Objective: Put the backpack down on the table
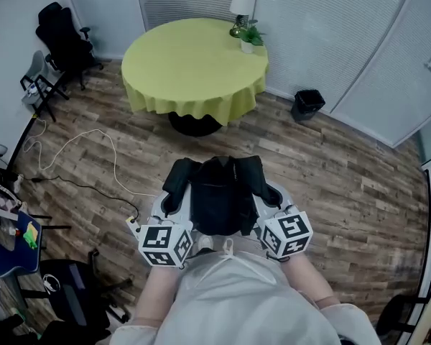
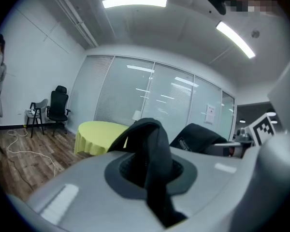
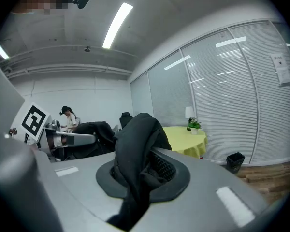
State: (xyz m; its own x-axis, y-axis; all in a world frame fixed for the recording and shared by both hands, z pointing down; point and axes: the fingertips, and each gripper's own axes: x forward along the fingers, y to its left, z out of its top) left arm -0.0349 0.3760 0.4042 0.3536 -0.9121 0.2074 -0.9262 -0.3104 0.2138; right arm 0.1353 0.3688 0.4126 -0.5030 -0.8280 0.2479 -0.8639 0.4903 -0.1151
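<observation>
Both tongs clamped, one strap each. left gripper (image 2: 152, 172): jaws almost together, pinching the black left strap (image 2: 153, 137), which loops up out of the pads. right gripper (image 3: 139, 174): same, jaws nipped on the thicker, bunched right strap (image 3: 135, 141).

backpack (image 1: 219, 200): black, hanging between the two grippers, close in front of the person, over the wood floor (image 1: 330, 185). Not on the table.

table (image 1: 187, 67): round, yellow-green cloth, farther off and well apart from the bag. A white lamp (image 1: 241, 2) and a potted plant (image 1: 250, 38) sit at its far right edge. Black bin (image 1: 307, 104) stands on the floor right of the table. Black office chair (image 1: 61, 38) far left. White cable (image 1: 93, 131) trails across the floor at left.
</observation>
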